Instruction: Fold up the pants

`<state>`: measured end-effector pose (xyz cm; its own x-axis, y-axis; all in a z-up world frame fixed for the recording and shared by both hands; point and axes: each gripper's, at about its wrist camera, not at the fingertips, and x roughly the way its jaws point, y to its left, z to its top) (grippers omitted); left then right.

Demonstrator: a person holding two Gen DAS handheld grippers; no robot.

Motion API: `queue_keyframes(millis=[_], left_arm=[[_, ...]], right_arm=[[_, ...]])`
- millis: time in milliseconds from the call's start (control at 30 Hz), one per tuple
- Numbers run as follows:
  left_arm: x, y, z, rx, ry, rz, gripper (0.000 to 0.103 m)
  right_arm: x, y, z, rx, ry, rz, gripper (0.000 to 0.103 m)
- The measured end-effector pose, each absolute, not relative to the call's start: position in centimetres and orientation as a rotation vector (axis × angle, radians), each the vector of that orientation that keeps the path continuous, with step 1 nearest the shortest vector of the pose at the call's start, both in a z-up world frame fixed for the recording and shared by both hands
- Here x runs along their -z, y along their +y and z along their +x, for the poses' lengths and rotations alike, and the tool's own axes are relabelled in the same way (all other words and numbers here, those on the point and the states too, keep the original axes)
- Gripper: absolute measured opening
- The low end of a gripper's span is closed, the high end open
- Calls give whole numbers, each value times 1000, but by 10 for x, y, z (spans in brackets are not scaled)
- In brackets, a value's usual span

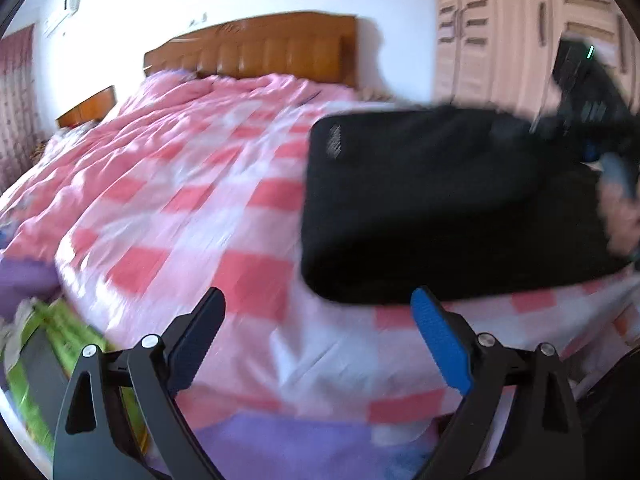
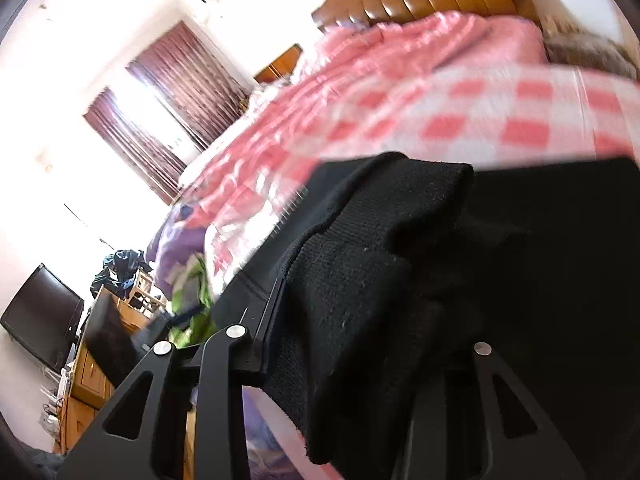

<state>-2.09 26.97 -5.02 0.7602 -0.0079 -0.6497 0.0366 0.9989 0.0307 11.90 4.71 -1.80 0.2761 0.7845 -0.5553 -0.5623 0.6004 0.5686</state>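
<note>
Pants (image 1: 448, 204) lie folded on the bed (image 1: 192, 200), my right gripper (image 2: 360, 344) clamped on their edge to carry the fold, my left gripper (image 1: 320, 336) wide and empty.

A bed fills most of the left wrist view, covered by a pink and white checked quilt (image 1: 180, 184). A brown wooden headboard (image 1: 256, 50) stands at twelve o'clock against a white wall. A pale wardrobe (image 1: 500, 36) rises at two o'clock. A low wooden nightstand (image 1: 86, 106) sits at ten o'clock, beside a maroon curtain (image 1: 16, 96). A purple sheet (image 1: 280, 440) shows at six o'clock. In the right wrist view, a dark television (image 2: 40, 316) hangs at eight o'clock above a wooden dresser (image 2: 92, 376).
</note>
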Motion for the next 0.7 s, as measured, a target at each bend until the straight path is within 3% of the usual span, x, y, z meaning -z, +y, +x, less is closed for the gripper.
queue_keyframes(millis=[433,700], left_arm=[[61,272,46,-183,719,-12,98],[40,242,42,-204,669,151,98]], right_arm=[[-62,19,108,-900,724,235,35],[-59,-30,111,-838,694,315,35]])
